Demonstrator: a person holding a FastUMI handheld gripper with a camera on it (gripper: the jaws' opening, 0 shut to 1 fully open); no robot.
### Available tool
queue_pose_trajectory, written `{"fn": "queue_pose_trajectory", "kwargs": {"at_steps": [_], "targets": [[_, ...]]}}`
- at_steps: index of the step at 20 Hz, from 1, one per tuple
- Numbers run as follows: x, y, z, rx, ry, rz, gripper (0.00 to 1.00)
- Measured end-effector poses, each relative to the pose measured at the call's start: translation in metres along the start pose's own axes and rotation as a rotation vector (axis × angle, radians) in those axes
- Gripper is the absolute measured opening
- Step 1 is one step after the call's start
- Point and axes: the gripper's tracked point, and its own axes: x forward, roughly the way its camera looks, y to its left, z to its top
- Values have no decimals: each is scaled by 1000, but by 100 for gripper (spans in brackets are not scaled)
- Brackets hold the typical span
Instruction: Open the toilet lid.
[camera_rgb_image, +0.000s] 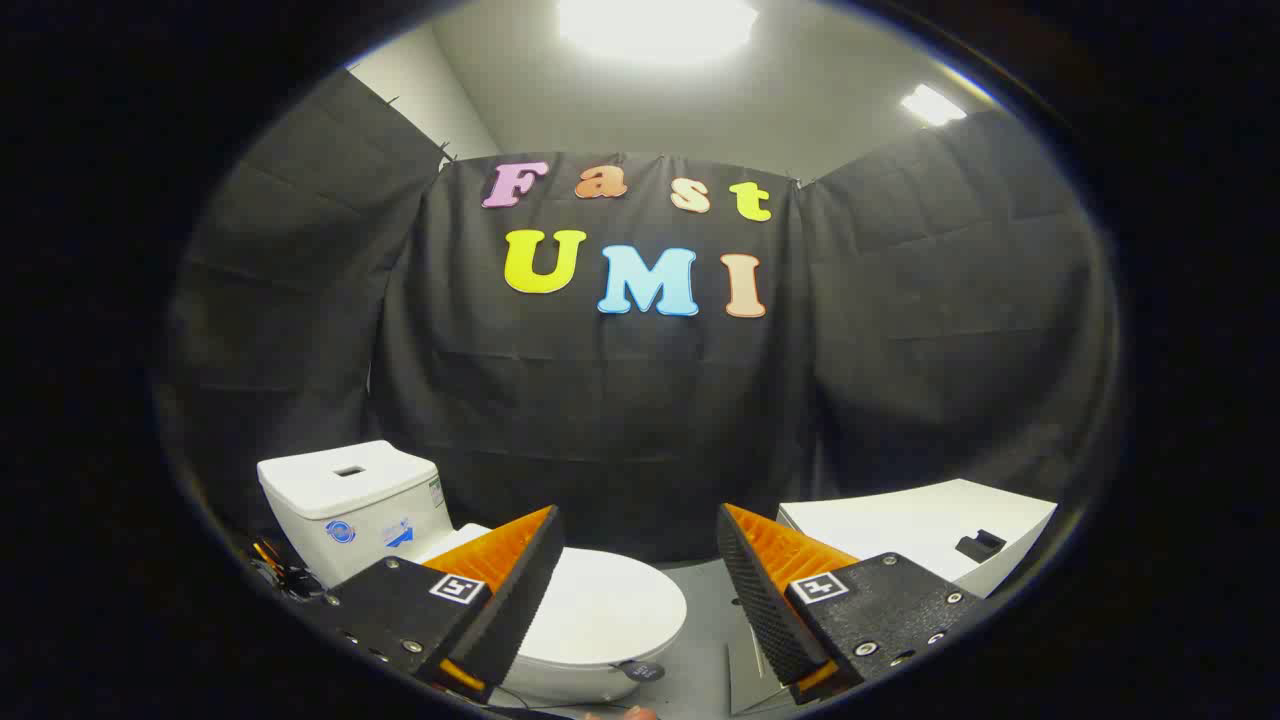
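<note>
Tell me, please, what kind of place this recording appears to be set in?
Probably a mock bathroom in a recording booth: a white toilet with its lid down and tank behind, black cloth walls, a white box. The gripper is open, empty.

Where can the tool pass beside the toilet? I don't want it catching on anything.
The tool is open, nothing between its fingers. Bare grey floor lies between the closed toilet lid and the white box. It is crowded left of the tank, where cables bunch.
</note>
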Motion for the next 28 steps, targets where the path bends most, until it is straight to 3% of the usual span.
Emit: {"fn": "queue_pose_trajectory", "kwargs": {"at_steps": [7,22,28], "targets": [[0,-23,-18,-44,56,-55,95],[7,-6,-19,-26,66,-20,95],[12,2,-35,-42,143,-11,95]]}}
